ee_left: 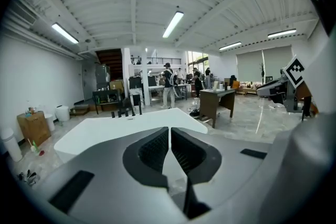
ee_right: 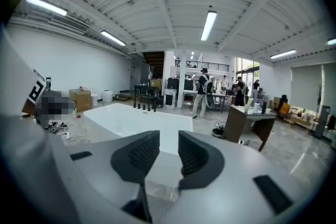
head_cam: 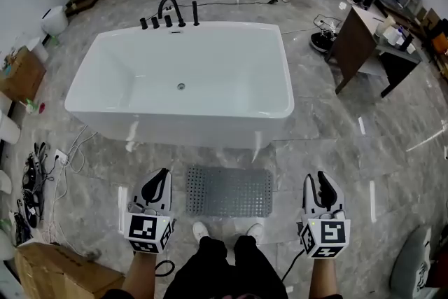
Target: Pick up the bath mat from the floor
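- The bath mat (head_cam: 229,190), grey and studded with small holes, lies flat on the marble floor (head_cam: 336,150) just in front of the bathtub (head_cam: 288,80), alongside its near long wall, touched by neither tool.
- The left tongs (head_cam: 158,182) hang above the floor on the near side of the bathtub, just off the mat's left edge. The left gripper view shows the left tongs (ee_left: 169,131) closed, tips together with nothing between them.
- The right tongs (head_cam: 322,182) hang on the same near side of the bathtub, off the mat's right edge and a little further from it. In the right gripper view the right tongs (ee_right: 168,139) stand parted, and the gap holds nothing.
- Both tools point towards the bathtub, which fills the middle ground in each gripper view.
- The person's white shoes (head_cam: 201,230) stand at the mat's near edge, opposite the bathtub.
- A black faucet set (head_cam: 170,10) sits on the bathtub's far rim.
- A dark wooden bench (head_cam: 357,38) stands to the right of the bathtub, beyond its far right corner.
- Cables and a power strip (head_cam: 31,178) lie on the floor left of the bathtub.
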The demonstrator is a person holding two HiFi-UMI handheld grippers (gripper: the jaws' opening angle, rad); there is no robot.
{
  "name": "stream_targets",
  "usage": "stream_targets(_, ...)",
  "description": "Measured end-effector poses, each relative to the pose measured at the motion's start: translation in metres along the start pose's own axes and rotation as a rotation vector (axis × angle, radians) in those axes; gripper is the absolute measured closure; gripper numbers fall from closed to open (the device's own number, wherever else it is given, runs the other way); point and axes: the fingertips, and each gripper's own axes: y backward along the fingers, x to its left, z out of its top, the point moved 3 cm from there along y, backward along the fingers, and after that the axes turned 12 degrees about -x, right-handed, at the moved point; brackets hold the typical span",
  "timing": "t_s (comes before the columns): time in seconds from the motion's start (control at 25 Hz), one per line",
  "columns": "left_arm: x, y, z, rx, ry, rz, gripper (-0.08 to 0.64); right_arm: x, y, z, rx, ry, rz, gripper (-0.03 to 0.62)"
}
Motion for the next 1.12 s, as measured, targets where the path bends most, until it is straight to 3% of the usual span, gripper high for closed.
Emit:
stream_targets(0.24,-0.009,-0.028,-0.035,0.089,0.032,0.004,0.546,-0.022,-0.027,-0.039,0.083,-0.006,0.032,0.472)
stream_targets(0.4,-0.012,-0.039,-0.091,0.203,0.047,-0.015,0.533,-0.021,-0.041,-0.090,0.176,-0.018,0.062,0.466)
stream_targets(0.44,-0.012,-0.043,-0.110,0.233,0.058,-0.019,0.487,-0.020,-0.045,-0.108,0.203,-0.017,0.072,0.466)
stream_targets(0.48,-0.010,-0.049,-0.132,0.259,0.066,-0.021,0.427,-0.019,-0.051,-0.128,0.228,-0.012,0.082,0.466)
stream_targets(0.52,-0.009,-0.055,-0.156,0.282,0.070,-0.019,0.416,-0.018,-0.057,-0.151,0.252,-0.006,0.092,0.466)
stream_targets(0.76,-0.002,-0.080,-0.337,0.445,0.110,-0.022,0.414,0.006,-0.091,-0.308,0.362,-0.010,0.146,0.463)
stream_targets(0.96,0.001,-0.089,-0.488,0.536,0.101,0.000,0.388,0.012,-0.109,-0.464,0.432,-0.028,0.155,0.460)
stream_targets(1.12,0.011,-0.103,-0.589,0.586,0.086,-0.001,0.370,0.021,-0.123,-0.584,0.520,-0.063,0.141,0.443)
